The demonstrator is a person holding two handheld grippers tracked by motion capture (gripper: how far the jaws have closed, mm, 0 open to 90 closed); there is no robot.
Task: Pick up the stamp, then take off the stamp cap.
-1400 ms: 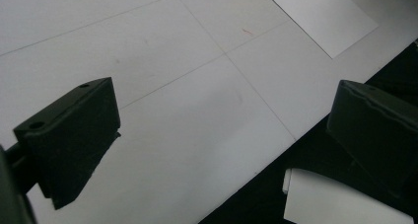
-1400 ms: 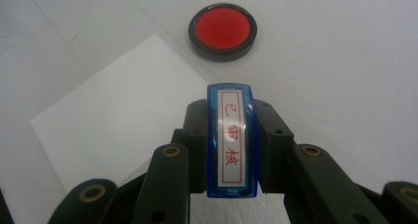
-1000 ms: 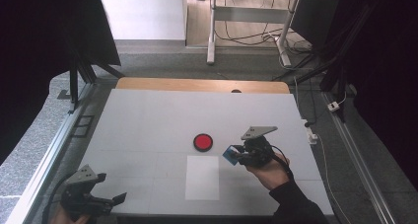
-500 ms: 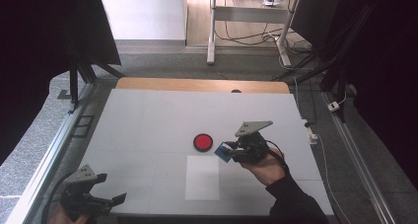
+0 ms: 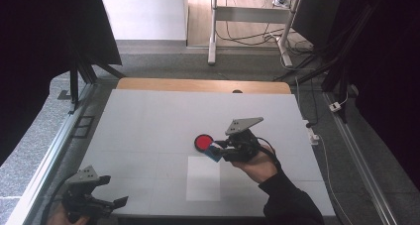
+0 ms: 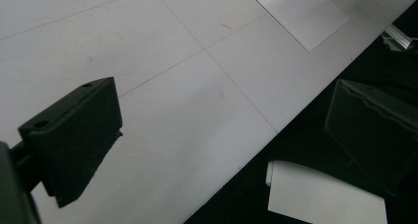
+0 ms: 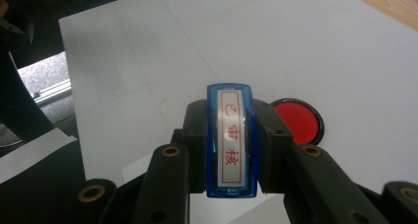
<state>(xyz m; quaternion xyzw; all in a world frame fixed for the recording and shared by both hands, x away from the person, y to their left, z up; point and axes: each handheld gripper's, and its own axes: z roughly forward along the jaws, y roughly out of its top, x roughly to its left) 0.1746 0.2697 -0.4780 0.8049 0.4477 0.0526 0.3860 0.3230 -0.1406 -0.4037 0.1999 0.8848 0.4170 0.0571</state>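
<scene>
Blue stamp clamped in right claw beside red ink pad; left claw wide over counter edge

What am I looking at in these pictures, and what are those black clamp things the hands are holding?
A person at a white table holds a hand-operated gripper in each hand. One picture is taken from above the table; the other two come from small cameras riding on the grippers, looking along their black fingers. The right gripper is shut on a blue stamp with red characters on its label, held above the table beside a round red ink pad. A white sheet of paper lies just in front of the pad. The left gripper waits at the table's near left corner, fingers open, holding nothing.
</scene>
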